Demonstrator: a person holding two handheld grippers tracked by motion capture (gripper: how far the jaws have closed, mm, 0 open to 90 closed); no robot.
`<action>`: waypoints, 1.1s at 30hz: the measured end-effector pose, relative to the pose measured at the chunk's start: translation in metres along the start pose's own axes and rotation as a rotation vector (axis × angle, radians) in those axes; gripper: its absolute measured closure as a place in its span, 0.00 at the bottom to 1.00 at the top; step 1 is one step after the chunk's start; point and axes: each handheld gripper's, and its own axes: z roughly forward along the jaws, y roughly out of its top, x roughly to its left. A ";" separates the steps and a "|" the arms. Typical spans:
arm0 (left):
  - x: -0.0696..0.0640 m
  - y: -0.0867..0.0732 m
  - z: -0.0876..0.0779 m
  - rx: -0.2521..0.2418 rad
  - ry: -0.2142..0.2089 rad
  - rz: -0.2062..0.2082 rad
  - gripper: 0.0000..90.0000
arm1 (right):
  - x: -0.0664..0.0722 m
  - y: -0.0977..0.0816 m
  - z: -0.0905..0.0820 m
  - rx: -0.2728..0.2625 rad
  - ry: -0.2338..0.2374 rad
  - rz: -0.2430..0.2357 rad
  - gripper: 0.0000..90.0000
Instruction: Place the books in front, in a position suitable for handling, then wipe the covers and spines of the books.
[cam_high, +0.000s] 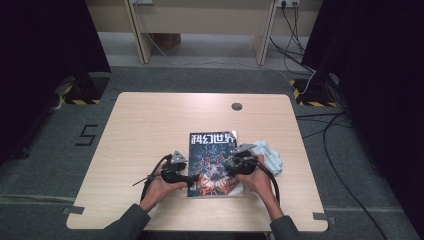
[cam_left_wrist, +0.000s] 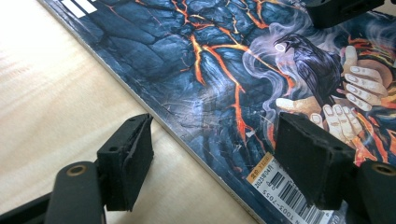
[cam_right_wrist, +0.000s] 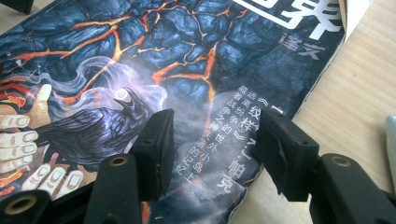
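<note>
- Left tool (cam_high: 192, 179) sits at the magazine's (cam_high: 212, 150) left edge near the bottom corner, jaws spread wide, nothing between them.
- In the left tool's own view one jaw is over bare bench (cam_left_wrist: 56, 79) and the other over the cover by the barcode (cam_left_wrist: 285, 193); the spine edge runs between them.
- Right tool (cam_right_wrist: 212, 154) hovers over the right part of the cover, jaws also apart and empty; both are above the cover, close to its right edge.
- Magazine lies flat, face up, closed, near the front middle of the bench; a pale cloth (cam_high: 267, 155) lies just beside its right edge, looks to be touching it.
- Risk: closing the left tool as it stands likely pinches nothing or scrapes the flat edge, shoving the magazine sideways toward the cloth.
- Risk: the glossy cover probably slides on smooth wood, so a one-sided push may rotate it instead of lifting it.
- Risk: the right edge already looks curled and worn in the right tool's view; gripping just the cover sheet there may crease or tear it.
- Risk: the right tool could snag the cloth if it drifts further right.
</note>
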 end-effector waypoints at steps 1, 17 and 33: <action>0.000 0.001 0.000 0.000 0.010 0.002 0.30 | -0.001 0.001 0.001 -0.001 -0.003 0.001 0.52; 0.002 -0.003 -0.011 -0.029 0.012 -0.045 0.27 | -0.003 0.002 0.000 -0.012 -0.008 0.049 0.40; -0.002 -0.046 -0.056 0.022 -0.066 -0.072 0.20 | -0.030 -0.007 -0.033 -0.085 -0.064 0.147 0.34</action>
